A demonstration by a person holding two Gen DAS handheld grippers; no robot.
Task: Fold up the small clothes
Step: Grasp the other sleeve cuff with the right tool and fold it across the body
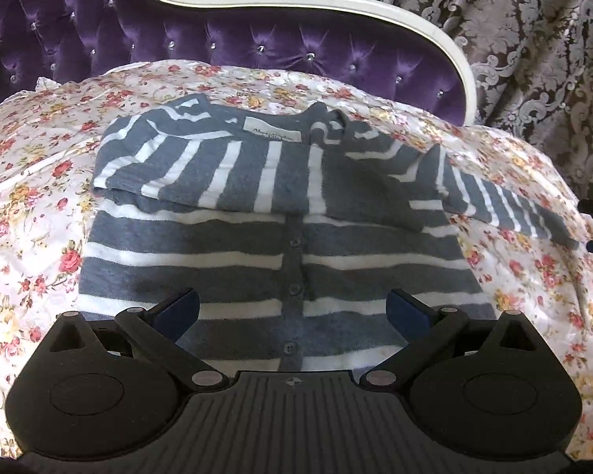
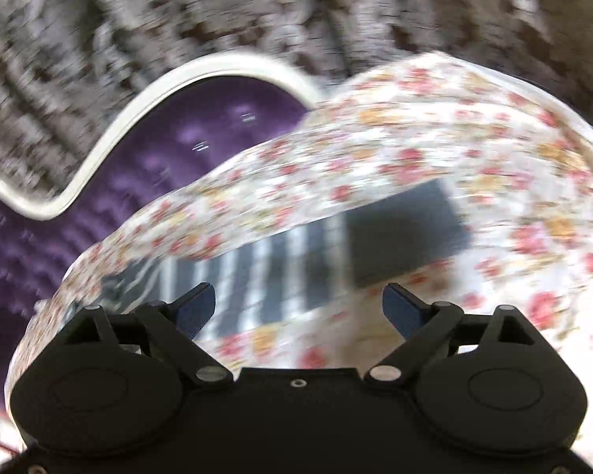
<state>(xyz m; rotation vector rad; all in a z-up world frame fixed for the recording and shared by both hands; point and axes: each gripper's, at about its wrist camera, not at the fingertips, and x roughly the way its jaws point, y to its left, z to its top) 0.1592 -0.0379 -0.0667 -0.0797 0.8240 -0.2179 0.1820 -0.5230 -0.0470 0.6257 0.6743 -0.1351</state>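
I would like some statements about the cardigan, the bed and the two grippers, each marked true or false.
1. The striped cardigan lies on a flowered bedsheet. True.
2. The left gripper is closed on the cardigan. False: it is open, and nothing is pinched between its fingers.
3. The headboard behind the bed is purple and tufted. True.
4. Both sleeves are already folded in. False: one sleeve lies stretched out toward the right of the left wrist view.
5. The right gripper holds a sleeve. False: it is open and empty.
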